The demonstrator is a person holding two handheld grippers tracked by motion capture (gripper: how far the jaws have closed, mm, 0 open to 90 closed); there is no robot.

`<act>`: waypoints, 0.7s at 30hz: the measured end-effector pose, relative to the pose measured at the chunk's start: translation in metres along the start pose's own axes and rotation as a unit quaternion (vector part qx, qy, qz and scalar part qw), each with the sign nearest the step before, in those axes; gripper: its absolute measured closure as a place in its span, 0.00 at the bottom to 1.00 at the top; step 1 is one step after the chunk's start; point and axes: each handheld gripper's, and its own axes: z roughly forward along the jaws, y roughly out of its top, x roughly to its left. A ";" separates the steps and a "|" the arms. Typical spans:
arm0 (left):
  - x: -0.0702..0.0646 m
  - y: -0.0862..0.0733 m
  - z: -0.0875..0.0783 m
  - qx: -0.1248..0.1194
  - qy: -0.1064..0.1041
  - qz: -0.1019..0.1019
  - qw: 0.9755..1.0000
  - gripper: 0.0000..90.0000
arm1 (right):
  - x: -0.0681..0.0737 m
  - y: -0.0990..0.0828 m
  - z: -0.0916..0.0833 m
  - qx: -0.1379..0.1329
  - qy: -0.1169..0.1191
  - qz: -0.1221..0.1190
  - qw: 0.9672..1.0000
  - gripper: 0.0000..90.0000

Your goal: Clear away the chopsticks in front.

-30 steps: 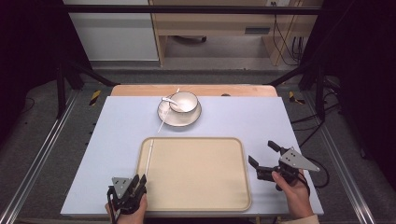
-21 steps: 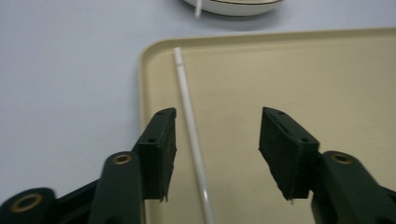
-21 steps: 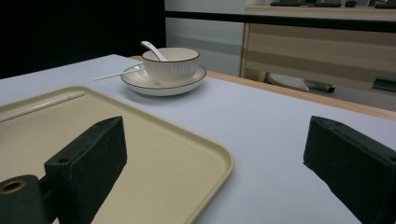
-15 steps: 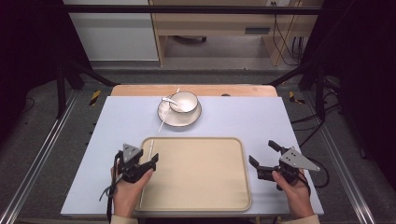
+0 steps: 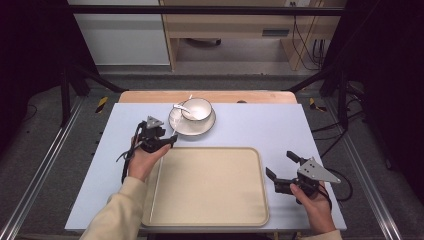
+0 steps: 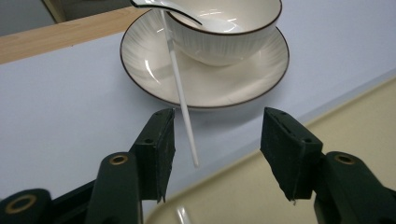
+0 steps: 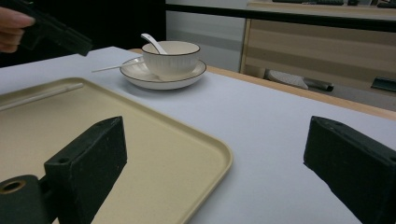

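- Now, my left gripper [image 5: 167,141] hovers just beside the saucer [image 5: 192,125], at the tabletop's [image 5: 260,125] far left part; its jaws stand apart and have just been closing a little, clamped on nothing.
- In the left gripper view I see a thin white stick [image 6: 180,91] leaning off the saucer's rim, its free end between the jaws, touching neither.
- The bowl [image 5: 196,108] sits on the saucer with a white spoon [image 5: 179,106] resting in it.
- My right gripper [image 5: 281,166] hangs just right of the beige tray [image 5: 210,187], jaws wide apart and empty.
- A second pale stick [image 7: 39,96] lies along the tray's left edge.
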 end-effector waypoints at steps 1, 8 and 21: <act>0.002 0.004 0.006 0.005 0.008 0.006 1.000 0.52 | 0.001 0.000 0.000 0.002 0.000 -0.003 1.000 0.07; 0.019 0.019 0.043 0.027 0.015 0.009 0.999 0.59 | 0.002 -0.001 0.002 0.009 0.004 -0.011 1.000 0.07; 0.022 0.015 0.072 0.030 0.014 -0.021 0.999 0.69 | 0.000 -0.002 0.002 0.010 0.004 -0.010 1.000 0.07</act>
